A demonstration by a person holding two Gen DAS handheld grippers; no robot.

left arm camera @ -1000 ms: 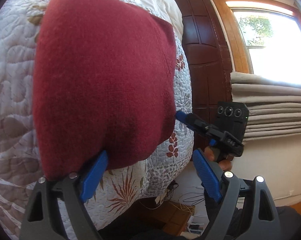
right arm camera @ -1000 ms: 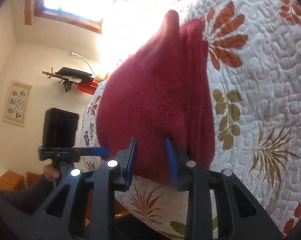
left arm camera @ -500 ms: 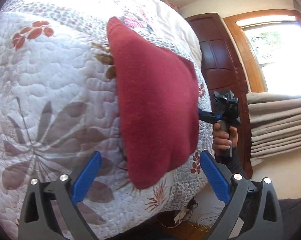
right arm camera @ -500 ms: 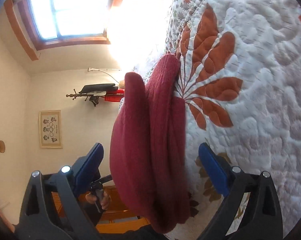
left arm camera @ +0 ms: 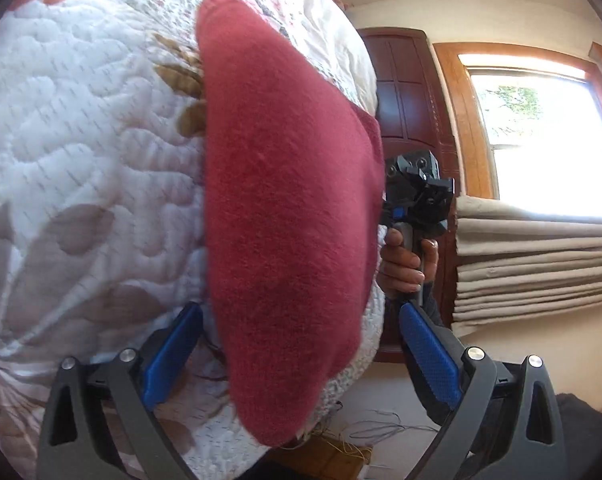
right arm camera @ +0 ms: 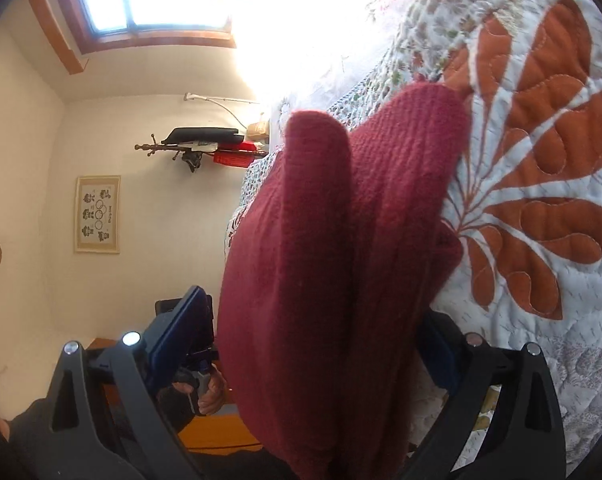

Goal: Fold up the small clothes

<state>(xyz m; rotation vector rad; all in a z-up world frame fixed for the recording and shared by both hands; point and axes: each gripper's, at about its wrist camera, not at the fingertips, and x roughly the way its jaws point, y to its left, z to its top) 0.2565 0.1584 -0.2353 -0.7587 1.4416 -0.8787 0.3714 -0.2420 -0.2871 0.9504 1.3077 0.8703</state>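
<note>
On the quilted bed (left arm camera: 81, 168) lies the folded red garment (left arm camera: 293, 216), between both wide, empty claws: left claw (left arm camera: 301, 360), right claw (right arm camera: 305, 356). Folding looks nearly finished; next likely needs smoothing it or setting it aside.

Fuzzy knit garment (left arm camera: 285, 216), quilted bedspread (left arm camera: 81, 152)

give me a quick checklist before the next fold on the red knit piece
1. Left tongs open, pads either side of the red garment: ok.
2. Right tongs open around its edge: ok.
3. Garment lying on the quilt, layers stacked: ok.
4. Layers lined up evenly: not ok, a strip of lower layer shows past one edge.
5. Fold finished and flat: cannot tell, views too close.
6. Right pad clear of quilt: cannot tell, mostly hidden.
</note>
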